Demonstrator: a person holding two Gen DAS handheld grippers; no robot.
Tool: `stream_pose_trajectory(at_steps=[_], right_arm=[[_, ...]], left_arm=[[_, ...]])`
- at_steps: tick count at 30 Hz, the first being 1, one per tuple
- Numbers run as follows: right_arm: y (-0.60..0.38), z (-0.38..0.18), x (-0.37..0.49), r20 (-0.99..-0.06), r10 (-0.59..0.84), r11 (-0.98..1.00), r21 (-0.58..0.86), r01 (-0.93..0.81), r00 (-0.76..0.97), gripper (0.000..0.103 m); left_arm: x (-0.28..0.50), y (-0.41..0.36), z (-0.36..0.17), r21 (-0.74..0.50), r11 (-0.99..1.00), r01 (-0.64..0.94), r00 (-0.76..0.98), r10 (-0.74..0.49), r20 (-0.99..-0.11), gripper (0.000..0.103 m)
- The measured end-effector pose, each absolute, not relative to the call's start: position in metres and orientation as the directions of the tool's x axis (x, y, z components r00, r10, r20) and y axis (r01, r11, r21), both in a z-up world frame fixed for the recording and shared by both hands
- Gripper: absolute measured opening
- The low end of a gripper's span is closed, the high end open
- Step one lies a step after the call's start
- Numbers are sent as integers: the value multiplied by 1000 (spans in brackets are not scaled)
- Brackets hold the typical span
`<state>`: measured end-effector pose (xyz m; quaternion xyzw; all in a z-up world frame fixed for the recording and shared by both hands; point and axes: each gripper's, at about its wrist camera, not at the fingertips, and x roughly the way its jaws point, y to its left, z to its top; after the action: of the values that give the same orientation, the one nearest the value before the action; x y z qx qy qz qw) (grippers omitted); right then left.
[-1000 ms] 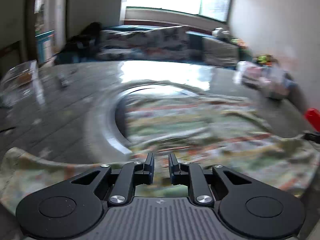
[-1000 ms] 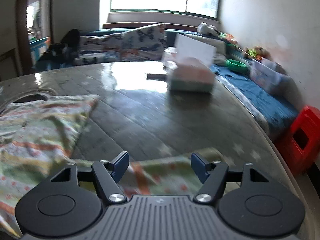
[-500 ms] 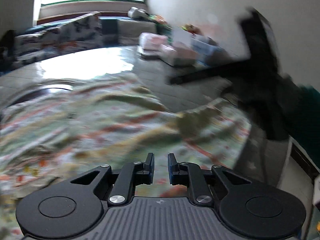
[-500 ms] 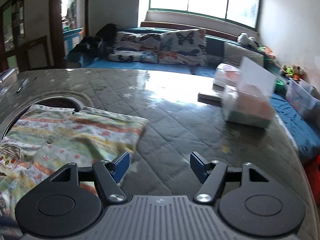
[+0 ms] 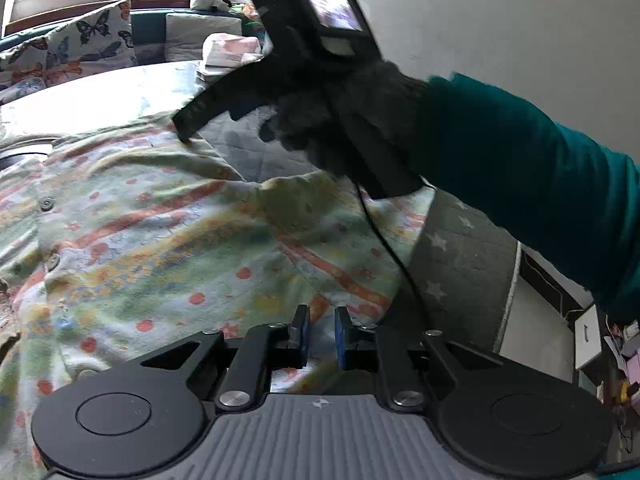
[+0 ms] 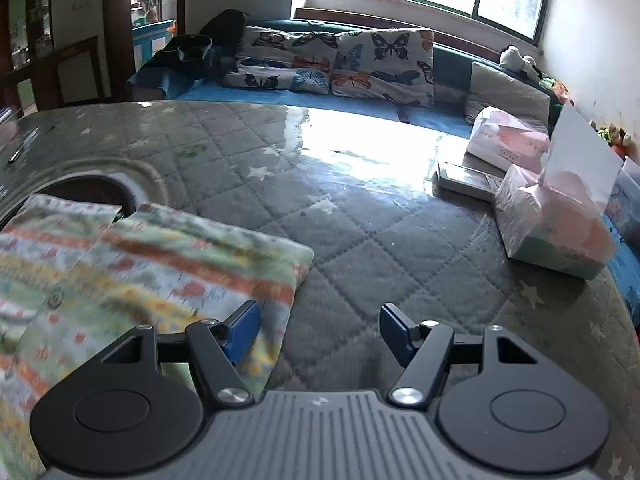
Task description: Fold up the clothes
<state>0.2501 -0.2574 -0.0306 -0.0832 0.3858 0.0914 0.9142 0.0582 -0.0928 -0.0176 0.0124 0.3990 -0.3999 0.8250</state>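
Observation:
A striped, dotted child's garment with buttons (image 5: 160, 240) lies spread on the grey quilted table cover (image 6: 360, 240). My left gripper (image 5: 320, 332) has its jaws nearly closed, with a narrow gap, over the garment's near right hem; whether cloth is pinched between them is hidden. My right gripper (image 6: 316, 328) is open and empty, hovering above the garment's folded right edge (image 6: 200, 268). In the left wrist view the right gripper's body (image 5: 304, 40) and the gloved hand (image 5: 352, 120) holding it hang over the garment's far right corner.
Tissue boxes (image 6: 556, 224) and a flat box (image 6: 464, 180) stand at the table's right side. A round hole in the table (image 6: 88, 192) lies beyond the garment. A sofa with butterfly cushions (image 6: 340, 60) is behind the table. The table's edge (image 5: 508, 280) runs right of the garment.
My left gripper swung right along the garment's near hem. My right gripper rose and moved left from the near corner to above the folded right edge; the garment's right side now lies folded over.

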Motion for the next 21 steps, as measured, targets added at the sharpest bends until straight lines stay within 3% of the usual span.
stream_pose_trajectory(at_steps=[10, 21], right_arm=[[-251, -32, 289, -721, 68, 976, -95, -196, 690, 70], [-268, 7, 230, -678, 63, 950, -185, -253, 732, 69]], left_arm=[[59, -94, -19, -313, 663, 680, 345, -666, -662, 14], [53, -63, 6, -276, 720, 637, 453, -639, -621, 15]])
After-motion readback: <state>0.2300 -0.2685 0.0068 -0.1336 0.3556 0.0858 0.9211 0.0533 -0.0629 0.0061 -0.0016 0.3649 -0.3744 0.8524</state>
